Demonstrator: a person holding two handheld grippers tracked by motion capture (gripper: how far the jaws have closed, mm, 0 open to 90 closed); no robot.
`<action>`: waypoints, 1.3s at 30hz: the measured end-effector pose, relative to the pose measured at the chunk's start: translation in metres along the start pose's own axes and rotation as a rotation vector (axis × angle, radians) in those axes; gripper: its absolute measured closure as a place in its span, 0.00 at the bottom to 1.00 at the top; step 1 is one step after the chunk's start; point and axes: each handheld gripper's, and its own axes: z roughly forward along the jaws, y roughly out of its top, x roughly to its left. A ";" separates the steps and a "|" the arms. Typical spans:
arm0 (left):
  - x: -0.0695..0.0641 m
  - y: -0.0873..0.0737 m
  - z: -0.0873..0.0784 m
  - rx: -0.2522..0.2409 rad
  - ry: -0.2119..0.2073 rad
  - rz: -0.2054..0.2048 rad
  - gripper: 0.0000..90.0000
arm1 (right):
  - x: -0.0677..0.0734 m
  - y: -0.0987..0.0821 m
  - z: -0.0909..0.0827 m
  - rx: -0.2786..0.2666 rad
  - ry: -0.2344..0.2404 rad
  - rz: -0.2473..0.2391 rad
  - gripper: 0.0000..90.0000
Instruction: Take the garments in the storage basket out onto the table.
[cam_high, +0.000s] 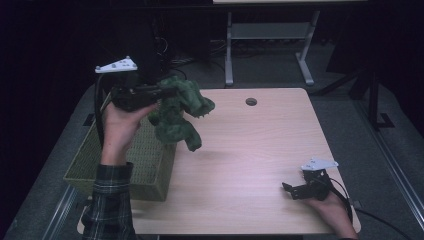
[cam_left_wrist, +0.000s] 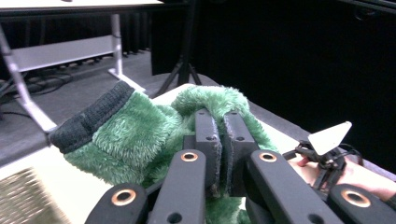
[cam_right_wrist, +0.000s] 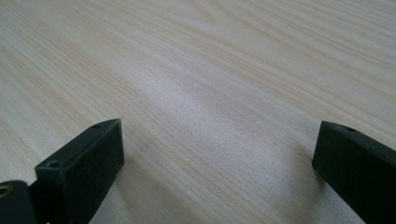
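Jaws of the left gripper (cam_high: 162, 92) pinch a green plush toy (cam_high: 177, 112), lifting it at ten o'clock in the high view, above the edge of a green woven basket (cam_high: 135, 165) on the wooden table (cam_high: 250, 165). At four o'clock the right gripper (cam_high: 290, 190) rests low on the table, well apart. Left gripper view: both black jaws stand nearly together, clamped on the toy's (cam_left_wrist: 140, 135) fur, its dark knitted cuff (cam_left_wrist: 88, 121) at nine o'clock. Right gripper view: the jaws gape wide over bare tabletop (cam_right_wrist: 210, 93), holding nothing.
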 end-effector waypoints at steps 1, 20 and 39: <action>-0.002 0.000 0.005 0.005 -0.010 0.004 0.96 | 0.000 0.000 0.000 0.000 0.000 0.000 0.02; -0.038 -0.024 0.091 0.076 -0.142 -0.018 0.96 | 0.000 0.000 0.000 0.002 0.001 0.005 0.02; -0.058 -0.069 0.142 0.126 -0.202 -0.085 0.96 | 0.000 0.000 0.000 0.002 0.001 0.006 0.02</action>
